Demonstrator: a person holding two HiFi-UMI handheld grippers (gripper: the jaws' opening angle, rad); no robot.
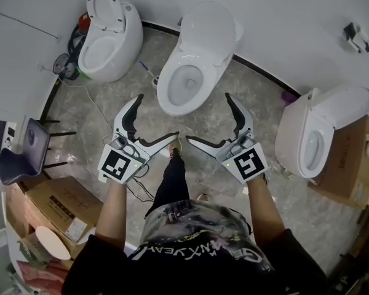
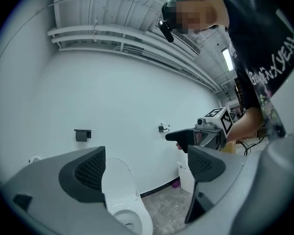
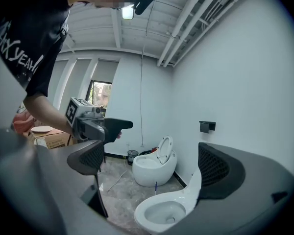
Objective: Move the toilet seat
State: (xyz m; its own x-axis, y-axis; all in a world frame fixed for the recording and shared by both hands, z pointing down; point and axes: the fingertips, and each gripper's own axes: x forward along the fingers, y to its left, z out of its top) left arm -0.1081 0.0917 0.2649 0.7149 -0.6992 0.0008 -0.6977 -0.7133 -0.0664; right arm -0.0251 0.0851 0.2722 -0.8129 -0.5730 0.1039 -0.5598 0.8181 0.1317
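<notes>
Toilet seat (image 1: 210,29) stands raised against the white wall (image 1: 283,17), on the middle toilet (image 1: 183,85), which sits just ahead of both claws and between them. The left claw (image 1: 157,117) and the right claw (image 1: 208,117) hang side by side over the floor short of the bowl, each with its jaws spread wide and nothing between them; neither touches the toilet. Each claw's own camera confirms this, with only bowl, floor and wall in the gap of the left claw (image 2: 144,165) and of the right claw (image 3: 152,163). The floor (image 1: 98,109) is grey, marbled stone with a black skirting (image 1: 264,72) along the wall. An egg-shaped toilet (image 1: 107,42) stands well off beyond the left claw, its own seat up, and a third toilet (image 1: 323,131) stands out past the right claw with a cardboard box (image 1: 350,158) behind it. More boxes (image 1: 55,204) and a dark chair (image 1: 21,152) sit back behind the left claw. A small black fitting (image 1: 355,35) is fixed to the wall, and pipes (image 3: 196,13) run under the ceiling. I can't separate seat from lid on the raised part, and in the right gripper view one jaw covers some of it. The person's shirt (image 1: 203,251) carries print, of which "YEAH" reads clearly; the box labels are too small to read.
</notes>
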